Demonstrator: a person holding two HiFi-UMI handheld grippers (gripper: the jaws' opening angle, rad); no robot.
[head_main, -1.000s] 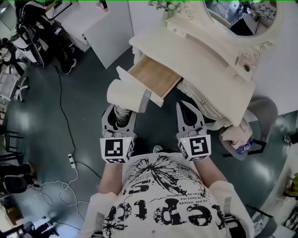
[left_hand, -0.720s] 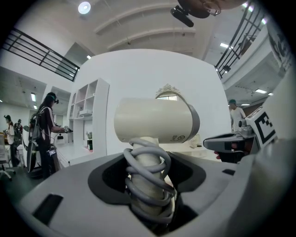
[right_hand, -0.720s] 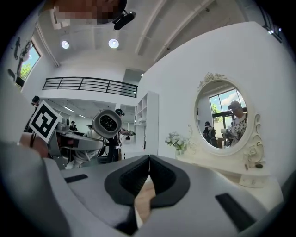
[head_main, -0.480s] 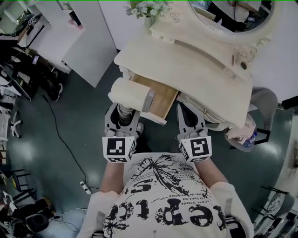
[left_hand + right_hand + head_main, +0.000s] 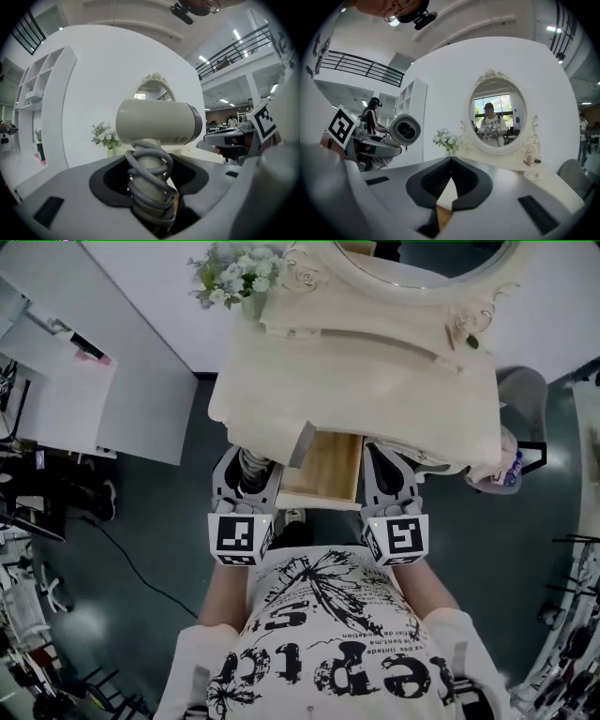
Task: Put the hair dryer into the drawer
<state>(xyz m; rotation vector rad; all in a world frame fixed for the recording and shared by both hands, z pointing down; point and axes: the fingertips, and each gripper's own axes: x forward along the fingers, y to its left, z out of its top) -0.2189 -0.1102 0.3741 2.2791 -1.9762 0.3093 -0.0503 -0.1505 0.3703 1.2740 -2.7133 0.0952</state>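
Observation:
A cream hair dryer (image 5: 159, 123) stands upright with its grey cord coiled round the handle (image 5: 149, 187). My left gripper (image 5: 149, 171) is shut on that handle. In the head view the dryer (image 5: 272, 439) sits at the dressing table's front edge, just left of the open drawer (image 5: 323, 470), whose wooden bottom is bare. The left gripper (image 5: 246, 479) is below the dryer. My right gripper (image 5: 389, 479) is at the drawer's right side, shut with nothing in it; its jaws meet (image 5: 451, 161). The dryer's nozzle (image 5: 405, 130) shows at that view's left.
The cream dressing table (image 5: 375, 371) carries an oval mirror (image 5: 431, 254) and a vase of flowers (image 5: 234, 273). A small dark item (image 5: 466, 334) lies at its right. A grey chair (image 5: 520, 395) stands to the right, a white cabinet (image 5: 141, 399) to the left.
The view has swung so the table and drawer now lie straight ahead. Both grippers have closed in on the drawer, the left one still carrying the dryer.

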